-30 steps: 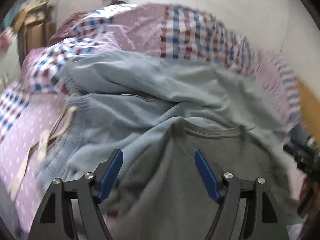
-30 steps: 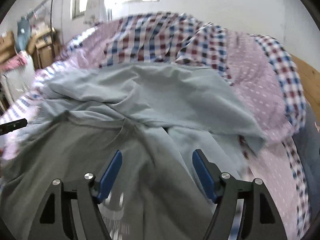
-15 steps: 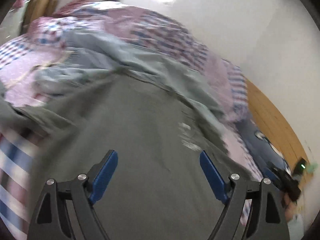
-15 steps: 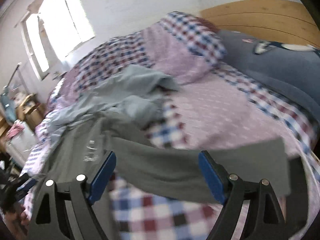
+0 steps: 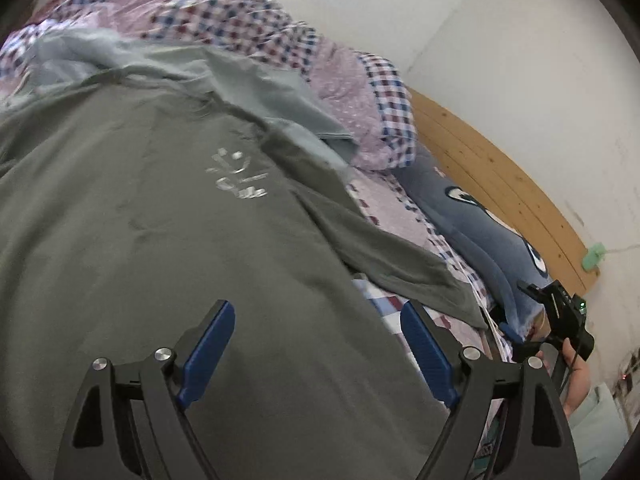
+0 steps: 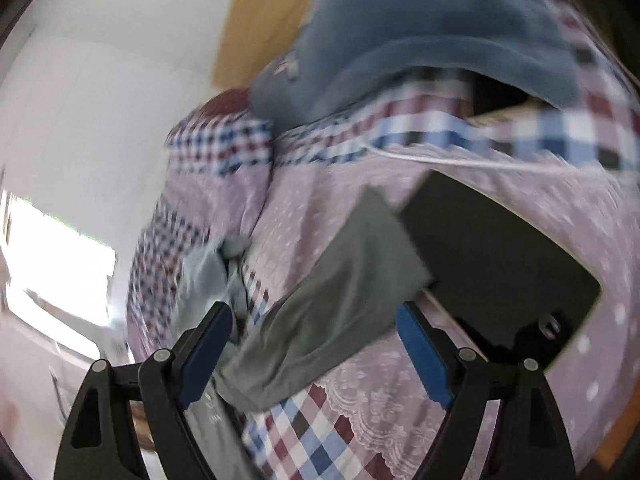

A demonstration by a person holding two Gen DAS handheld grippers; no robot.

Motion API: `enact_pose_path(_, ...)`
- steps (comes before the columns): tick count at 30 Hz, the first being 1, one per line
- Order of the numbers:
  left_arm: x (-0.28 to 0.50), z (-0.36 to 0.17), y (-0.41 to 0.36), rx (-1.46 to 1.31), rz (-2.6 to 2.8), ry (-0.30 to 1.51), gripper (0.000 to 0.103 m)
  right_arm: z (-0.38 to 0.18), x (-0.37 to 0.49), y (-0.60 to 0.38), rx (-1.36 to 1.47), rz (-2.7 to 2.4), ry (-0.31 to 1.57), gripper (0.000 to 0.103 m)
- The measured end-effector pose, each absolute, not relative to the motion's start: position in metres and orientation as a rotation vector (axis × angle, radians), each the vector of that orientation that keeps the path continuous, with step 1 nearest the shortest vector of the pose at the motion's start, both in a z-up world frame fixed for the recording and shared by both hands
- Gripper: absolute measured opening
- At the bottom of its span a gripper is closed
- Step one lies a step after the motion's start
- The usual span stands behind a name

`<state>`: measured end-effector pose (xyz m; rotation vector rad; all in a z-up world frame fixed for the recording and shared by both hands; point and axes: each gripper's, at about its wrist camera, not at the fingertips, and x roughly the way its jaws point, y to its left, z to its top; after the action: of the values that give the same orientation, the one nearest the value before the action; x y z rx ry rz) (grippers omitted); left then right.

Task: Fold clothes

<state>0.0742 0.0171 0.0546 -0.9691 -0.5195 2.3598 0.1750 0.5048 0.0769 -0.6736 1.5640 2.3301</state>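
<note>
Grey shirt [image 5: 168, 220] hem hidden below frame; right view blurred; both tools [image 5: 318, 354] [image 6: 314, 354] wide

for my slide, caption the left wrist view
Open left gripper over a grey t-shirt spread on the checked bed.

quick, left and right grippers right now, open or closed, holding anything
Left gripper: open, fingers spread over the grey t-shirt, gripping nothing.
Right gripper: open, fingers spread over the t-shirt's sleeve, gripping nothing.
</note>
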Motion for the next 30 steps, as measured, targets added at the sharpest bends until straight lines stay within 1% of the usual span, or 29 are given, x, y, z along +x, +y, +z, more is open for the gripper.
enact_pose_path(5, 0.075, 0.058, 0.035, -0.947, 2.332, -0.487, 0.088, 0.063, 0.178, 0.502, -0.699, 2.255, 1.606, 0.087)
enact_pose_path(11, 0.071, 0.053, 0.035, -0.965, 2.307, -0.523, 0.088, 0.055, 0.158, 0.496, -0.711, 2.267, 1.591, 0.087)
enact_pose_path(14, 0.073, 0.053, 0.034, -0.964, 2.31, -0.535, 0.088, 0.045, 0.149, 0.495, -0.705, 2.253, 1.637, 0.087)
enact_pose_path(17, 0.074, 0.053, 0.032, -0.96, 2.304, -0.558, 0.088, 0.04, 0.142, 0.495, -0.687, 2.232, 1.644, 0.087)
enact_pose_path(29, 0.076, 0.058, 0.028, -0.941, 2.29, -0.61, 0.088, 0.041, 0.118, 0.5, -0.649, 2.232, 1.532, 0.087)
enact_pose_path(30, 0.076, 0.059, 0.027, -0.939, 2.29, -0.613, 0.088, 0.042, 0.117, 0.5, -0.652, 2.235, 1.511, 0.085)
